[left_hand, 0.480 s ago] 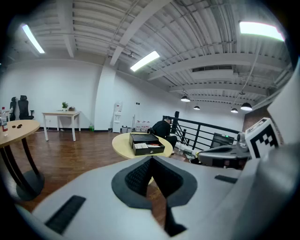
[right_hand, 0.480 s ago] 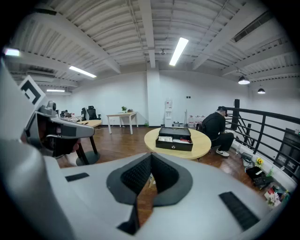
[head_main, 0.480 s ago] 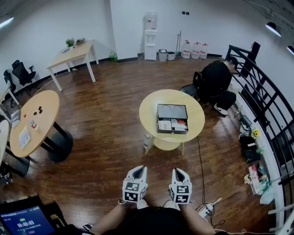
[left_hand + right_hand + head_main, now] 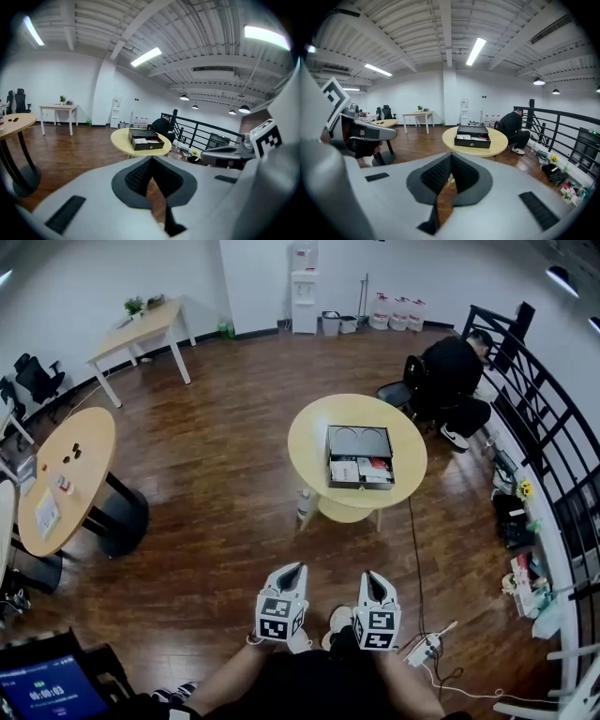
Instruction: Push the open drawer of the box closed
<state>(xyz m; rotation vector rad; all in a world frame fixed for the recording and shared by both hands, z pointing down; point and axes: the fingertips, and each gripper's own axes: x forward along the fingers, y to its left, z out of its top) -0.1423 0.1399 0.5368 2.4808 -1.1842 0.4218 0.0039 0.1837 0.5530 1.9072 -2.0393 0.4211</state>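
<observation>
Wood floor (image 4: 206, 521) stretches ahead to the round counter (image 4: 307, 446), where the box (image 4: 358, 440) sits, drawer (image 4: 361, 472) open this way. Left tool (image 4: 292, 570) and right tool (image 4: 371, 576), jaws together on nothing, hang near the body, likely closed ready for pushing.

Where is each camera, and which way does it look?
Head view: on the person's head, looking down at the black box with open drawer on the round yellow table; left gripper and right gripper show.
Left gripper view: on the left gripper, facing the box past its shut jaws.
Right gripper view: same, on the right gripper.
All share the box.
</observation>
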